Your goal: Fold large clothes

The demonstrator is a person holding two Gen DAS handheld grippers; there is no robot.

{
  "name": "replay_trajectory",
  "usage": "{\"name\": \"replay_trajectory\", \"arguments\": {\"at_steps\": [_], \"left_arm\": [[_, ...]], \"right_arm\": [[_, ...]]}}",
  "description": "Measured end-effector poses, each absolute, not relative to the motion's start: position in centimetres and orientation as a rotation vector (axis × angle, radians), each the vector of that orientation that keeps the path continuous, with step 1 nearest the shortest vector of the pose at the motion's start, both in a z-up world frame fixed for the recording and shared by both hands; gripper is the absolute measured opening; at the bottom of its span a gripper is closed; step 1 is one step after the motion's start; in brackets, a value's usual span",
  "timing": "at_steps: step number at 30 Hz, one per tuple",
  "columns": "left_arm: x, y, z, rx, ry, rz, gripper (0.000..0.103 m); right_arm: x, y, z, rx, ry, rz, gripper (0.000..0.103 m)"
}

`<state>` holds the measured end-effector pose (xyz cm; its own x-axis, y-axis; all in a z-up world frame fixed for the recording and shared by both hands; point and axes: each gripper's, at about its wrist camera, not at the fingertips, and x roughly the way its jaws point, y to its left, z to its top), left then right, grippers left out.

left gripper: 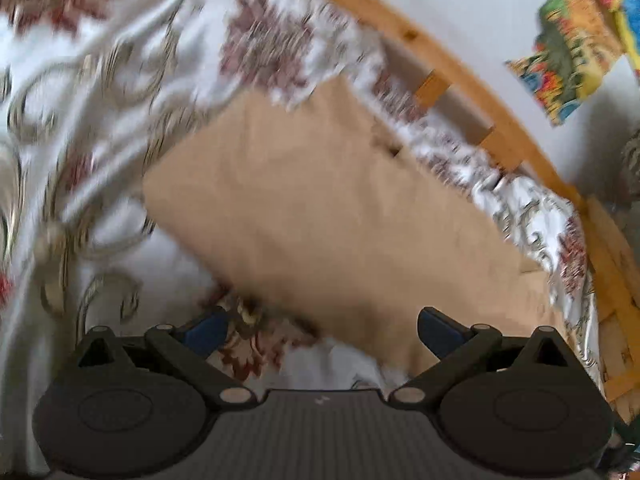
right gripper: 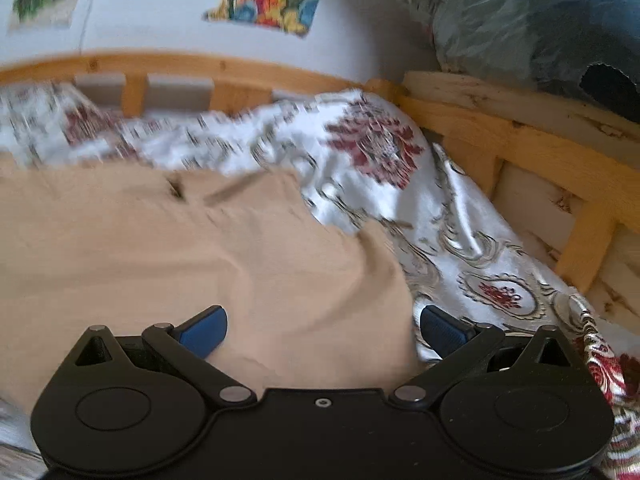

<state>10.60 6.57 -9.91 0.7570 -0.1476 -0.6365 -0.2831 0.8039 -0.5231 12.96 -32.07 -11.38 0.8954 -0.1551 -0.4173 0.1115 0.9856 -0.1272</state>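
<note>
1. Two grippers, both hanging with jaws spread wide, gripping nothing. Left gripper (left gripper: 322,330) is hovering over the near corner of the tan garment (left gripper: 320,208); right gripper (right gripper: 323,330) is hovering over its near-right edge (right gripper: 200,260).
2. Garment is lying mostly flat on the floral bedspread (left gripper: 100,100), inside the wooden bed frame (right gripper: 500,136). Frames are blurring, so seams and garment type are not readable.
3. Handling guess: soft, light, limp knit; it's going to drape and sag, not hold shape. Satin-looking spread under it is probably making it slide.
4. Best hold: pinching corners or edge hems, one per gripper, keeping cloth taut between them.
</note>
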Motion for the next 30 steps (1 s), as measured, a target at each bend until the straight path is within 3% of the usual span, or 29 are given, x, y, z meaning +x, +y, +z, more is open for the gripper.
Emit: {"name": "replay_trajectory", "arguments": {"at_steps": [4,12,18,23,26,30], "left_arm": [[11.1,7.4,-9.5,-0.647,0.693,0.119,0.103],[14.3,9.5,-11.1,-0.726,0.753,0.183,0.102],[15.4,9.4,-10.7,-0.673,0.776,0.194,0.102],[15.2,10.4,-10.3,-0.742,0.788,0.23,0.084],[15.1,11.1,-10.2,-0.761,0.774,0.211,0.072],[14.9,12.0,-10.5,-0.794,0.76,0.189,0.066]], "right_arm": [[9.9,-30.9,-9.5,0.082,0.548,-0.122,0.102],[9.1,-34.5,-12.1,0.57,0.694,-0.093,0.102],[10.7,-37.6,-13.0,0.74,0.575,-0.178,0.103],[10.2,-39.4,-13.5,0.886,0.504,-0.189,0.101],[9.7,-40.4,-13.5,0.921,0.491,-0.203,0.09],[9.5,-40.2,-13.3,0.875,0.484,-0.243,0.056]]}}
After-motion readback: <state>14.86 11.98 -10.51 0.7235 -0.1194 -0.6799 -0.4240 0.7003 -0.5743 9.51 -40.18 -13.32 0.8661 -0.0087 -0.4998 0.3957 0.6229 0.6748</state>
